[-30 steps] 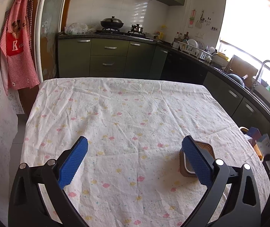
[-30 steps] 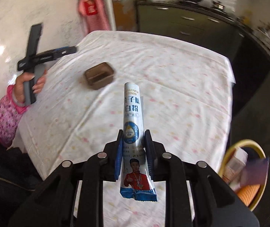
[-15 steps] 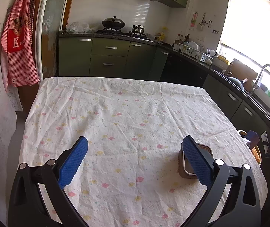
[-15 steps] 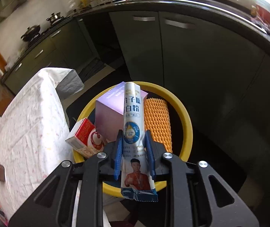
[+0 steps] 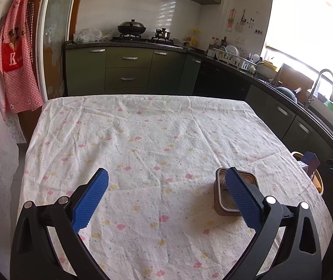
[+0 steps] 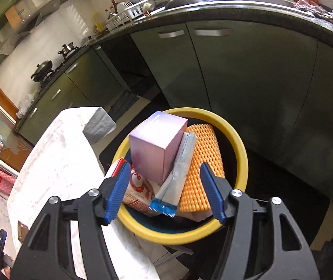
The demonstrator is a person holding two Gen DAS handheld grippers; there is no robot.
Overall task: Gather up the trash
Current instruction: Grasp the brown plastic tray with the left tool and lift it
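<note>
My right gripper is open and empty above the yellow bin beside the table. The white and blue sachet lies in the bin, leaning on a purple box next to an orange foam net and a red and white carton. My left gripper is open and empty above the table. A brown square container sits on the cloth, partly behind the right finger. The bin also shows at the table's right edge in the left wrist view.
The table has a white flowered cloth. Dark green kitchen cabinets curve close behind the bin. A counter with stove, dish rack and sink tap runs along the back and right. A red apron hangs at left.
My right gripper swung from over the table to above the bin, opened and let go of the sachet, which now lies in the bin. The left gripper barely moved.
</note>
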